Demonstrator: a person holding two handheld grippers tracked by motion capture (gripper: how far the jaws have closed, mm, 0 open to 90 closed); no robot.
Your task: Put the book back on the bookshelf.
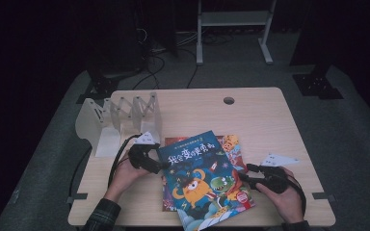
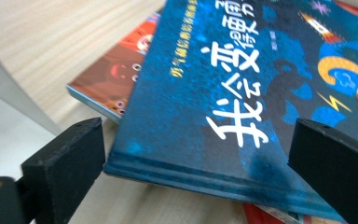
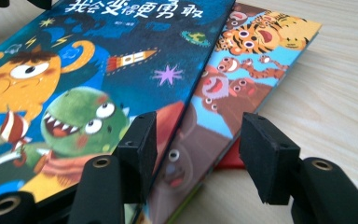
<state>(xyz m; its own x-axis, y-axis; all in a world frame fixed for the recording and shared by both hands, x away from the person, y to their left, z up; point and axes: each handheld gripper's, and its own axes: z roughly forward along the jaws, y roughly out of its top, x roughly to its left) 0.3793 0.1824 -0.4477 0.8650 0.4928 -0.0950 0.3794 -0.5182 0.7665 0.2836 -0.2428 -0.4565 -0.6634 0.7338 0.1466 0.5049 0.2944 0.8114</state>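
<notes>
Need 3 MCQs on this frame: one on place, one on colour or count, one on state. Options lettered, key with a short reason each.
1. Where does the white folding rack stand?
A. far left part of the table
B. near right corner
C. on the books

2. What colour is the cover of the top book?
A. white
B. blue
C. plain black

3. How do the left gripper's jaws stand?
A. shut on the rack
B. shut with nothing between them
C. open, either side of the top book's corner

Key:
1 A: in the high view the rack sits at the far left of the table, beyond the left hand.
2 B: both gripper views show a dark blue cover with white characters, lying on an orange book.
3 C: the left gripper view shows a wide gap between the jaws, with the book's corner in it.
</notes>
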